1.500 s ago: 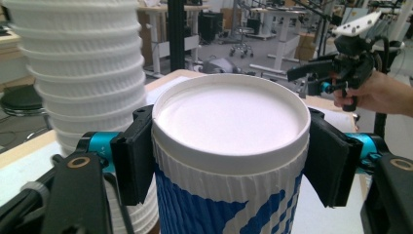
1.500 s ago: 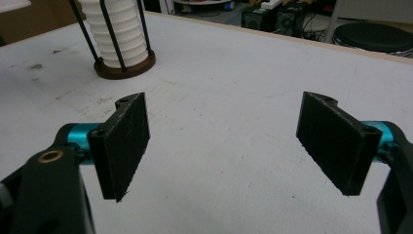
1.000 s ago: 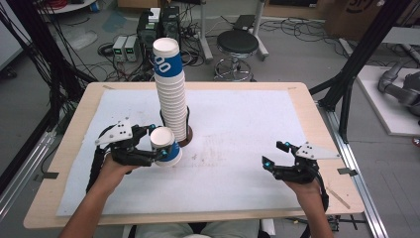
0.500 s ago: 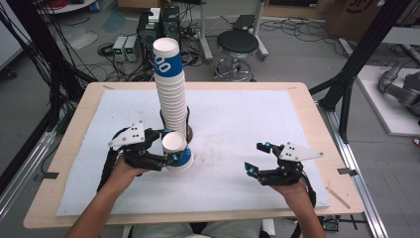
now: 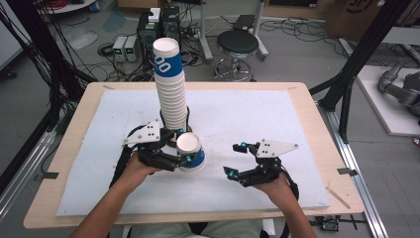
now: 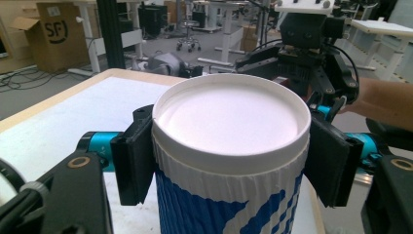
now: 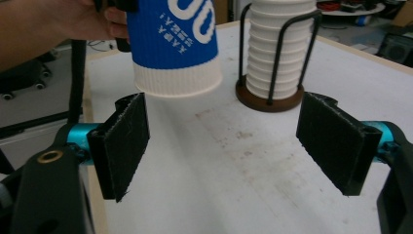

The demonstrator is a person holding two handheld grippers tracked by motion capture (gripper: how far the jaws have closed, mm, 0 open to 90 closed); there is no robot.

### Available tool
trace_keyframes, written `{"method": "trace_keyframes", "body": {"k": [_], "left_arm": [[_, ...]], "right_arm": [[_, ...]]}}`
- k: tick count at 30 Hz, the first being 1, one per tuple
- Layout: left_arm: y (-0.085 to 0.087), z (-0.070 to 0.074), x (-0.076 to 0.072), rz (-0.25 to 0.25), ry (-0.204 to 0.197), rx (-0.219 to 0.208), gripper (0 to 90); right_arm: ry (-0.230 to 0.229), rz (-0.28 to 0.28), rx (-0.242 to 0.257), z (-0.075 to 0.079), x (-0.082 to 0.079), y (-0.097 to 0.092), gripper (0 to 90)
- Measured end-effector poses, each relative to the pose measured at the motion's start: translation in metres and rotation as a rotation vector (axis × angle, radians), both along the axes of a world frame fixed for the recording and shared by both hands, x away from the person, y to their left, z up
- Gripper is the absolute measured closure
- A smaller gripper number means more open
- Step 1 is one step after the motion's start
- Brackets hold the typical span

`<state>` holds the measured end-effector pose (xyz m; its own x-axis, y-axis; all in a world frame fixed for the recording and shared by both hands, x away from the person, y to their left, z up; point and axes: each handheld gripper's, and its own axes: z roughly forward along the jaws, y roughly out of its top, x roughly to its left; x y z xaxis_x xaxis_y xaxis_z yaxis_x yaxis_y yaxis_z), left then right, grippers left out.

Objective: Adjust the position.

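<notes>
Held cup (image 5: 190,151) just before cup stack (image 5: 171,89); right gripper (image 5: 241,159) right of it

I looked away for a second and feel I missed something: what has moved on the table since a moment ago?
The left tool, clamped throughout on the blue-and-white ribbed paper cup, carried it rightward, away from the table's left edge and past the foot of the tall stack of paper cups. The right tool, jaws open and empty, slid leftward towards that cup. The stack in its black wire holder stayed put.
</notes>
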<state>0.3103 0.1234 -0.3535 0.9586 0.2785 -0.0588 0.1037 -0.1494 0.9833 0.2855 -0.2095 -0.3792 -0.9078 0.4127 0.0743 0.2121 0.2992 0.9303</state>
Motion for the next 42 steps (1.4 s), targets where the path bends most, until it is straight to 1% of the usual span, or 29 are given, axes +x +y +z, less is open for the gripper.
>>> {"method": "trace_keyframes", "body": {"k": [3,6,7,8,9,10,11,12,15,16,18,19,22,24,28,29,31,34,35,37,39,40,42], "left_arm": [[-0.003,-0.002,-0.001,-0.022,0.0,0.003,29.2],[-0.006,-0.004,-0.002,-0.043,-0.002,0.01,29.2],[-0.007,-0.005,-0.002,-0.042,-0.001,0.008,29.2],[-0.007,-0.005,-0.003,-0.052,-0.005,0.009,29.2],[-0.008,-0.005,-0.003,-0.053,-0.004,0.004,29.2],[-0.008,-0.005,-0.004,-0.056,-0.005,0.004,29.2],[-0.008,-0.004,-0.004,-0.063,-0.007,0.002,29.2],[-0.009,-0.005,-0.005,-0.066,-0.008,-0.001,29.2],[-0.011,-0.005,-0.006,-0.088,-0.012,-0.005,29.3],[-0.011,-0.005,-0.007,-0.093,-0.013,-0.005,29.3],[-0.014,-0.005,-0.008,-0.1,-0.01,-0.004,29.3],[-0.015,-0.006,-0.008,-0.105,-0.015,0.004,29.3],[-0.017,-0.009,-0.01,-0.114,-0.012,0.01,29.4],[-0.018,-0.01,-0.01,-0.114,-0.011,0.011,29.4],[-0.018,-0.011,-0.01,-0.118,-0.013,0.001,29.4],[-0.018,-0.011,-0.01,-0.122,-0.008,-0.008,29.5],[-0.018,-0.011,-0.01,-0.124,-0.007,-0.009,29.5],[-0.019,-0.011,-0.01,-0.129,-0.007,-0.014,29.5],[-0.019,-0.011,-0.01,-0.134,-0.01,-0.012,29.5],[-0.02,-0.011,-0.011,-0.137,-0.011,-0.012,29.6],[-0.02,-0.011,-0.011,-0.138,-0.012,-0.011,29.5],[-0.021,-0.011,-0.011,-0.14,-0.012,-0.012,29.5],[-0.021,-0.012,-0.011,-0.141,-0.01,-0.018,29.5]], "right_arm": [[0.005,0.039,0.005,0.001,0.003,0.009,20.2],[0.016,0.079,-0.011,-0.001,0.005,0.019,20.2],[0.02,0.088,-0.014,-0.001,0.006,0.022,20.2],[0.022,0.094,-0.017,-0.002,0.007,0.025,20.2],[0.034,0.111,-0.019,-0.003,0.007,0.028,20.2],[0.01,0.096,-0.022,-0.004,0.01,0.03,20.2],[0.04,0.125,-0.021,-0.004,0.008,0.032,20.2],[0.02,0.126,-0.021,-0.006,0.01,0.036,20.2],[0.016,0.135,-0.017,-0.007,0.01,0.039,20.2],[0.024,0.149,-0.014,-0.007,0.009,0.04,20.2],[0.015,0.152,-0.02,-0.008,0.008,0.043,20.2],[0.013,0.155,-0.02,-0.009,0.008,0.043,20.2],[0.014,0.162,-0.008,-0.01,0.006,0.045,20.2],[0.022,0.167,-0.012,-0.011,0.006,0.045,20.2],[0.027,0.181,-0.008,-0.013,0.005,0.048,20.2],[0.026,0.183,-0.006,-0.014,0.005,0.049,20.2],[0.035,0.18,0.003,-0.015,0.006,0.049,20.2],[0.034,0.181,0.012,-0.016,0.006,0.049,20.2],[0.041,0.191,0.012,-0.016,0.005,0.05,20.2],[0.028,0.187,0.011,-0.016,0.006,0.051,20.2],[0.044,0.204,0.021,-0.016,0.005,0.052,20.2],[0.046,0.203,0.032,-0.017,0.005,0.052,20.2],[0.044,0.202,0.034,-0.017,0.005,0.052,20.2]]}}
